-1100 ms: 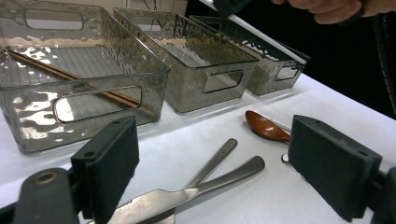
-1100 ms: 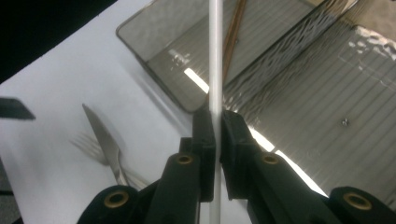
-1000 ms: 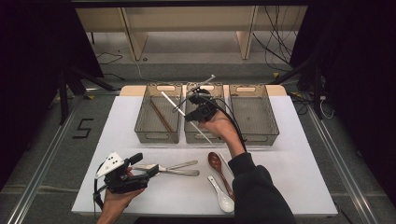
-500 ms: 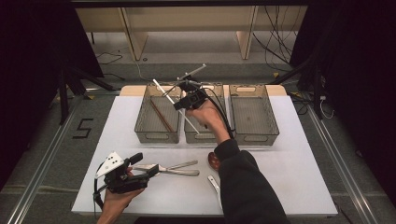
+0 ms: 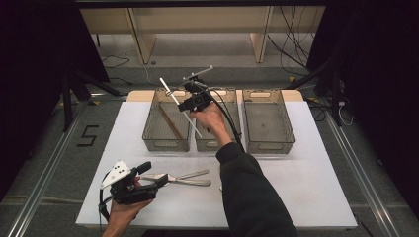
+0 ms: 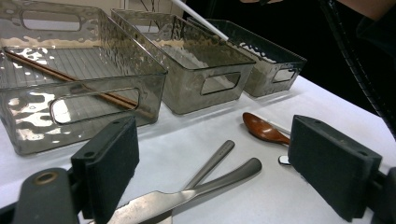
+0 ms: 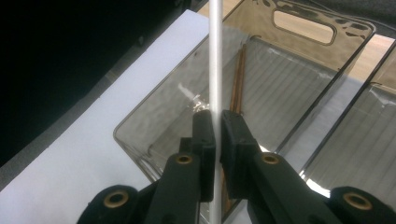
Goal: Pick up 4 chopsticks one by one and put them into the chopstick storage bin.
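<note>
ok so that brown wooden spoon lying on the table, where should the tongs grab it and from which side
Probably the handle, not the bowl. The brown spoon lies flat on the white table, its rounded glossy bowl facing the bins and likely to slip. Come from above, with the jaws across the narrow handle. Most of the handle is hidden, so I can't judge its exact line.

— Can any writing be read here?

— One mark only: a dark numeral "5" (image 5: 89, 136) is seen on the grey floor (image 5: 44, 148), just left of the white table (image 5: 306, 168), in the high view.

— Is anything printed on the bins or the cutlery?

— No lettering, label or brand can be made out on them in the high view or the two gripper views.
</note>
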`<state>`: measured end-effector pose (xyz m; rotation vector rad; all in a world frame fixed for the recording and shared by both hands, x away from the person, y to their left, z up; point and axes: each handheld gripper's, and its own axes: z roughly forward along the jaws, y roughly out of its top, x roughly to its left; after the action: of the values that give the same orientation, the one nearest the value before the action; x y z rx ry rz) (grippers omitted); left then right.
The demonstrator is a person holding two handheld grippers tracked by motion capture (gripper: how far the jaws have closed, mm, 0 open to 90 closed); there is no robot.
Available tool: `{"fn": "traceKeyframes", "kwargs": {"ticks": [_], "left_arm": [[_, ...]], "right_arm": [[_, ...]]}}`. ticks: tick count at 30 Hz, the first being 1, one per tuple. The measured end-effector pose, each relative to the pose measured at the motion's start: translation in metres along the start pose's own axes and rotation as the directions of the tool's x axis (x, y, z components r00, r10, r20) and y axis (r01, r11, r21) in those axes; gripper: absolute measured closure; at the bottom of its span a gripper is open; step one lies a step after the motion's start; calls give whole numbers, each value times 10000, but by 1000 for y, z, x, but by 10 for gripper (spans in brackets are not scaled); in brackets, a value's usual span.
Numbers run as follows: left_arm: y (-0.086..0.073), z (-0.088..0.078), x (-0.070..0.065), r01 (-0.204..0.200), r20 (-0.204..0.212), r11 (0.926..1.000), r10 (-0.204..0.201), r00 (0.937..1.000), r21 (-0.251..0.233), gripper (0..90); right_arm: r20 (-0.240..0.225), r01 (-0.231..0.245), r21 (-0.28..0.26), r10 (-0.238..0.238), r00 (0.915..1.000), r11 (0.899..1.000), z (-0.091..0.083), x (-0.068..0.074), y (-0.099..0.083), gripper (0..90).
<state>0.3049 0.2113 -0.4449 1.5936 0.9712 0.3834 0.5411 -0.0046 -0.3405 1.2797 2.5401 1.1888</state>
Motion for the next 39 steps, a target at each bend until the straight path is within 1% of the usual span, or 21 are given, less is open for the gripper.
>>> {"fn": "traceKeyframes", "kwargs": {"ticks": [8,13,20,25,29,39], "left_arm": [[0,-1,0,-32,39,10000,32,10000,-1,159],[0,-1,0,-6,55,10000,6,10000,-21,159],[1,-1,0,30,88,10000,-30,10000,-39,159],[1,-1,1,21,79,10000,-20,10000,-58,159],[1,-1,0,-1,95,10000,1,10000,-42,159],[1,-2,0,32,121,10000,-31,9999,-61,159]], "right_arm": [[278,-101,-155,106,9996,9998,14,4,6,853],[356,-219,-242,228,9991,9995,22,6,8,853],[521,-531,-379,551,9971,9979,34,5,10,852],[528,-545,-374,564,9970,9978,41,9,13,852],[607,-555,-259,570,9965,9981,47,10,14,852],[784,-812,-174,823,9935,9965,57,6,15,852]]}}
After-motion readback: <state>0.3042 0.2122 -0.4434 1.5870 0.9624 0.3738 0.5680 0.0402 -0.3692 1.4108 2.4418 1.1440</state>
